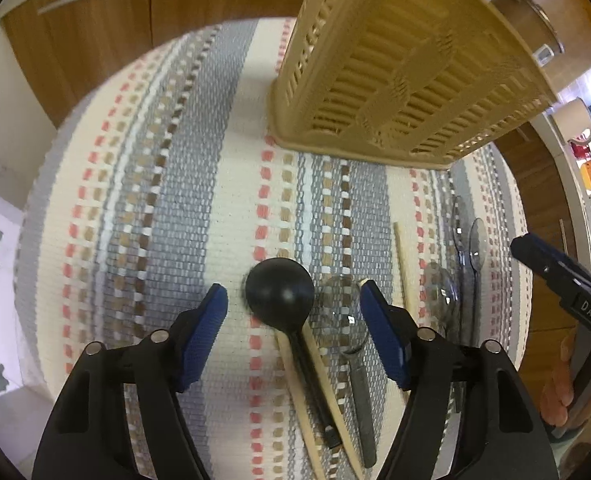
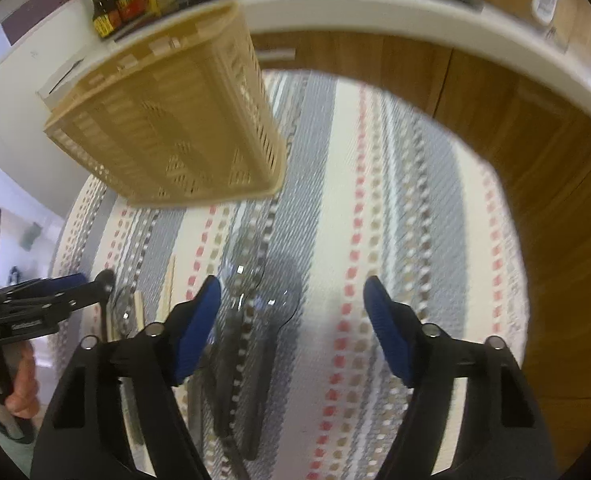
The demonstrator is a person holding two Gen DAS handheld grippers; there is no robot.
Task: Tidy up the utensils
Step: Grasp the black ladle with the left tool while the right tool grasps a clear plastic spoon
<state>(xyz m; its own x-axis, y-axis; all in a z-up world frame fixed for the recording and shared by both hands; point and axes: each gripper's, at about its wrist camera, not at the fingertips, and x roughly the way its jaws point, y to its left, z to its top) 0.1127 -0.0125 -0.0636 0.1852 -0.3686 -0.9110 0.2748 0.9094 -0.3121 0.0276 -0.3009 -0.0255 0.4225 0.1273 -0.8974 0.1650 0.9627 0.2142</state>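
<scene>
Grippers left (image 1: 293, 300) and right (image 2: 291, 294), both spread wide and empty, above black ladle (image 1: 280, 288) and clear spoons (image 2: 251, 276) near basket (image 1: 399, 64).

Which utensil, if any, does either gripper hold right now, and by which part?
Nothing is held. The left gripper is open above the black round-bowled ladle and the right gripper is open above the clear plastic spoons on the striped woven mat.

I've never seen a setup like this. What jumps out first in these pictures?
A tall beige slotted plastic basket stands at the far side of a striped woven mat. Nearer, a black round-bowled ladle lies between the open blue-padded left gripper fingers, with clear plastic spoons by the open right gripper.
</scene>
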